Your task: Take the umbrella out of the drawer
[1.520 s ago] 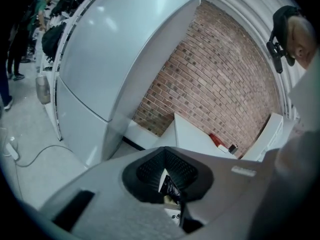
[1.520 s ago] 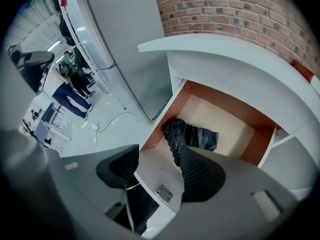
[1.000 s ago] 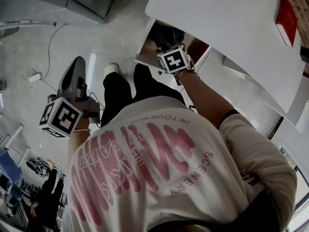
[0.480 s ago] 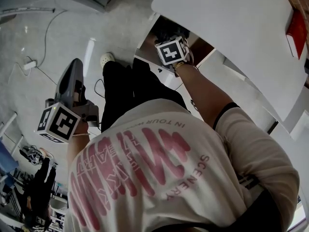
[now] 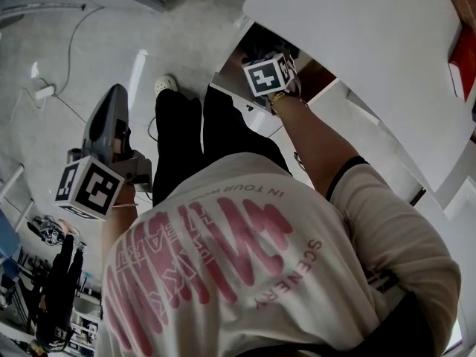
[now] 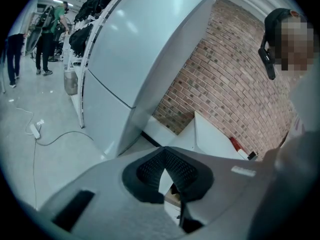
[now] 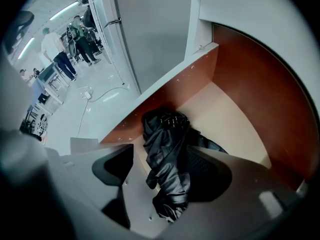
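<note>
The folded black umbrella lies inside the open drawer, close along its reddish-brown side wall and clear of the far curved wall. In the right gripper view the right claw hangs over it with its jaws spread, and they have just been opening. The umbrella runs up between the two dark pads, but whether the right-hand pad brushes the fabric is hard to tell, since black lies on black there. The umbrella's near end is cut off behind the claw's grey body, and part of its crumpled canopy hides under the right-hand pad.

From the head view little of this shows. The marker cube covers the right claw's jaws, and only a dark patch beyond it hints at the umbrella. The drawer shows as a brown sliver under the front edge of the white desk. The person's printed shirt fills the lower half and hides the floor beneath. A red thing at the desk's right edge is cut off by the frame.

The left claw is held out over the floor, well apart from the drawer — its jaws pressed together at the tips, nothing between them.
</note>
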Motion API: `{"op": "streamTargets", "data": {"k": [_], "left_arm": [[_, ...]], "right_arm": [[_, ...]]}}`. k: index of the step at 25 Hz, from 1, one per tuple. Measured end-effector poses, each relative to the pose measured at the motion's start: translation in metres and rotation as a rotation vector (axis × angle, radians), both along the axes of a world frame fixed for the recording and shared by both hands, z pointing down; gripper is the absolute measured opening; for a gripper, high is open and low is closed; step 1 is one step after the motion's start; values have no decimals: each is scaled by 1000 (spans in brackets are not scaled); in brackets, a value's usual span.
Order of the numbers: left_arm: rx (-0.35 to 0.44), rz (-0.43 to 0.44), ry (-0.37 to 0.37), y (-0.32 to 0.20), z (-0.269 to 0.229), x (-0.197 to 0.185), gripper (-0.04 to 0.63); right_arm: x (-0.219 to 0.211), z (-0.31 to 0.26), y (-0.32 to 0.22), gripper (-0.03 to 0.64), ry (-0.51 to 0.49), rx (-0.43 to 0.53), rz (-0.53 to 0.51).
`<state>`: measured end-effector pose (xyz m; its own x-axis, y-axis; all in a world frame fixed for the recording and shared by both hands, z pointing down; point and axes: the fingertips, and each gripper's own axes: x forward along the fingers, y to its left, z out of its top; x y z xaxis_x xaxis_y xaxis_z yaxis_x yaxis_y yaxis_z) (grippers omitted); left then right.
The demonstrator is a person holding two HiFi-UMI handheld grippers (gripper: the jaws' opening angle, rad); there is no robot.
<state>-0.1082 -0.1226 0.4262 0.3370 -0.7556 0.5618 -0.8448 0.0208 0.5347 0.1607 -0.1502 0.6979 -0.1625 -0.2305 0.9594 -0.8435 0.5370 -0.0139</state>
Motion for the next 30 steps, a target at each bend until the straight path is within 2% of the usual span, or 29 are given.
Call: {"op": "streamTargets", "data": {"k": [10, 21, 26, 30], "left_arm": [[1, -35, -22, -2, 1, -11, 4], [-4, -85, -17, 2, 3, -19, 5], [3, -97, -19, 3, 3, -22, 5], [-1, -102, -14, 5, 7, -23, 5]], "right_arm": [[11, 14, -10, 344, 78, 30, 6], [20, 23, -16, 360, 116, 13, 39], [27, 36, -10, 397, 113, -51, 72], [24, 41, -13, 401, 125, -53, 73]]}}
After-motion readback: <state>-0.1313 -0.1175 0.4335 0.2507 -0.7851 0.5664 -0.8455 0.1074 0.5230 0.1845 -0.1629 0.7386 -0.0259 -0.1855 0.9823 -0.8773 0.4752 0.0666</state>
